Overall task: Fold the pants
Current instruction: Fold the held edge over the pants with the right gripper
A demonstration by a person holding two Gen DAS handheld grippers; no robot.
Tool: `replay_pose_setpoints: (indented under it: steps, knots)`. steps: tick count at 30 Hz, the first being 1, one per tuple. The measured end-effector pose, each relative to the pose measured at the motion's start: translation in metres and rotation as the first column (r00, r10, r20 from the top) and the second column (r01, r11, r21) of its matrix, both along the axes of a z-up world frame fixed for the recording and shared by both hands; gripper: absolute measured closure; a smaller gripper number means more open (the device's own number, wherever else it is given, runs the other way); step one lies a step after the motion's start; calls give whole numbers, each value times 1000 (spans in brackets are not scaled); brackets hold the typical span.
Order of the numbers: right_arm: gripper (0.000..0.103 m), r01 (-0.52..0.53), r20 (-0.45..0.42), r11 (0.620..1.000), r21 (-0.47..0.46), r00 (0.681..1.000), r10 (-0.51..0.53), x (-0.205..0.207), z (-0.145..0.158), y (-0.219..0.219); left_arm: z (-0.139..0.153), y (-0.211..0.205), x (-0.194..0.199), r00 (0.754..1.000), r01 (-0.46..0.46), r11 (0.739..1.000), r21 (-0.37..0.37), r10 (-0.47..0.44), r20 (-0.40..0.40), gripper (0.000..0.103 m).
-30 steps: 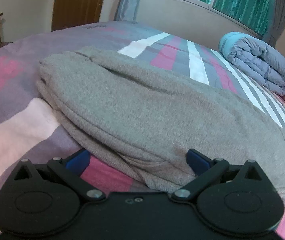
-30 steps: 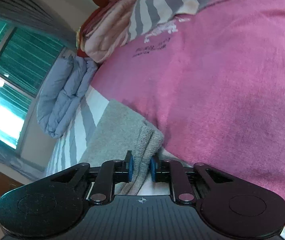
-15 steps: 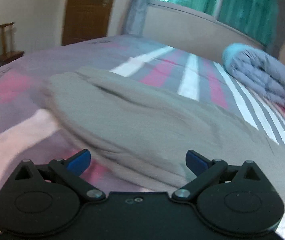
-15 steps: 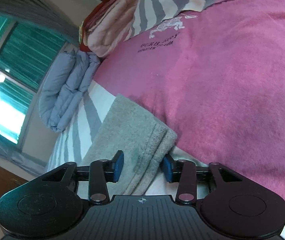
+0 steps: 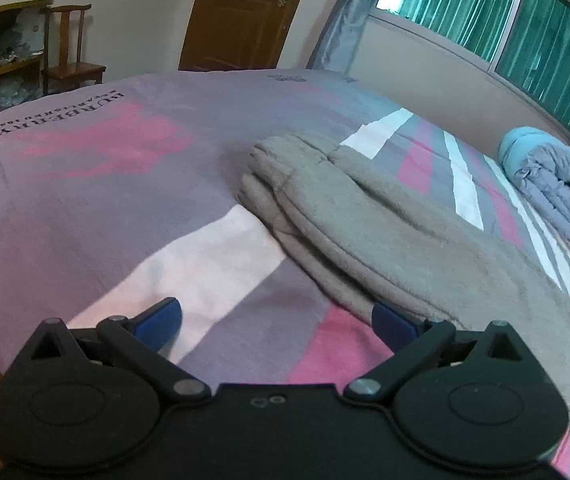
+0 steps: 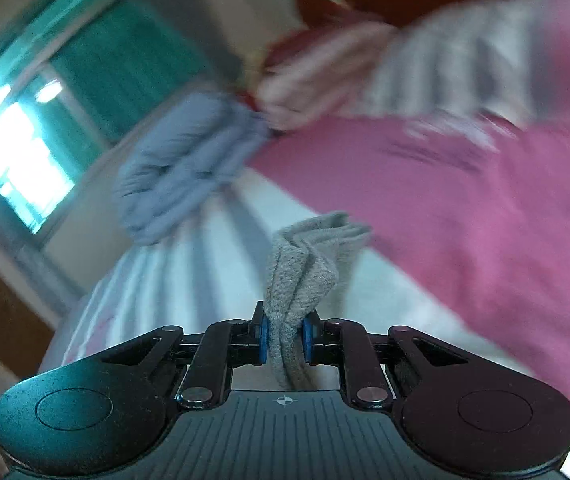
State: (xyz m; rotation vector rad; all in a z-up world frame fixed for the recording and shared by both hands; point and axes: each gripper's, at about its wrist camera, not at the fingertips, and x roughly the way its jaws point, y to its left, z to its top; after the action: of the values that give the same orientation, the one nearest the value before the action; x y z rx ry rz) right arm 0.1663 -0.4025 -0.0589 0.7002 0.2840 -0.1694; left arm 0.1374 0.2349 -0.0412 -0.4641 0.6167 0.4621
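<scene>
The grey pants (image 5: 385,224) lie folded lengthwise on the striped pink and grey bedsheet (image 5: 97,208), running from mid-view to the right edge. My left gripper (image 5: 275,316) is open over bare sheet at the pants' near edge, and its right fingertip (image 5: 389,320) is just short of the cloth. In the blurred right wrist view, my right gripper (image 6: 285,330) is closing with its blue pads pressed on a bunched end of the pants (image 6: 305,256), which stands up above the sheet.
A rolled blue-grey quilt (image 5: 553,188) lies at the bed's far right, also in the right wrist view as the quilt (image 6: 181,168). A pile of pink clothes (image 6: 317,80) sits behind it. A wooden chair (image 5: 71,52) and door (image 5: 241,12) stand beyond the bed.
My left gripper drew back and to the left off the pants. My right gripper opened, then shut again on the pants' end and raised it off the bed.
</scene>
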Motion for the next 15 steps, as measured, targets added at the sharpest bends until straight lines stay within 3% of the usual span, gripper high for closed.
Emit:
replay_pose_setpoints:
  steps: [4, 8, 13, 15]
  knots:
    - [87, -131, 61, 984, -124, 988, 139, 23, 41, 78, 2, 8, -6, 1000, 8, 1000, -30, -7, 28, 7]
    - [87, -276, 71, 942, -188, 953, 294, 44, 53, 165, 1, 11, -11, 999, 26, 999, -32, -25, 29, 7]
    - [87, -469, -18, 861, -194, 880, 475, 64, 16, 284, -1, 7, -7, 999, 36, 999, 1, -36, -5, 6]
    - [87, -578, -97, 796, -182, 816, 570, 70, -15, 333, -1, 5, -3, 999, 47, 999, 5, -47, -18, 6]
